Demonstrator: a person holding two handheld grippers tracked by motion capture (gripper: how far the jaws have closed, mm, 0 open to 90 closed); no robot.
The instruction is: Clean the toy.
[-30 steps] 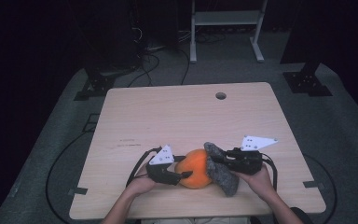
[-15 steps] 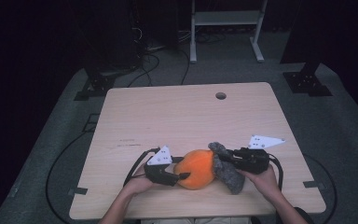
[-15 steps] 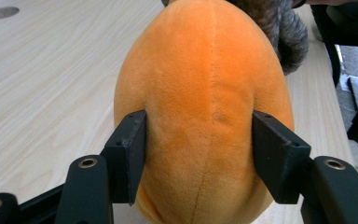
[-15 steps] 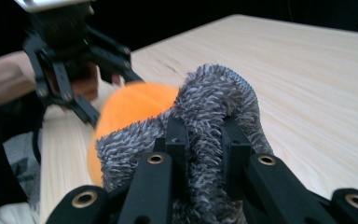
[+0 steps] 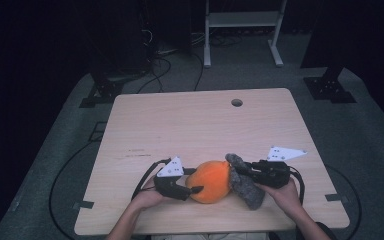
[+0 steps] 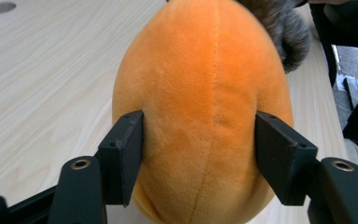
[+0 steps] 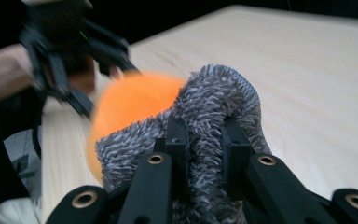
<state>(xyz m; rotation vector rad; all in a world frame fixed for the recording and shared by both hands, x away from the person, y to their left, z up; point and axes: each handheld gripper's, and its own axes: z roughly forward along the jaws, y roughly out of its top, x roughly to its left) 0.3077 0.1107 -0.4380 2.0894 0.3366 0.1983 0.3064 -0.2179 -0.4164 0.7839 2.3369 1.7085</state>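
Orange plush (image 5: 211, 181) sits near the table (image 5: 190, 125) front edge, flanked by the left gripper (image 6: 200, 149), whose jaws have just been widening, while the grey fuzzy cloth (image 7: 214, 112) is clamped by the right gripper (image 7: 204, 140); cover apparently half on, unconfirmed.

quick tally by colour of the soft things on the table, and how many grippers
orange plush toy: 1
grey fuzzy cloth: 1
black grippers: 2, the left gripper around the orange plush toy, the right gripper pinching the grey fuzzy cloth
total: 4
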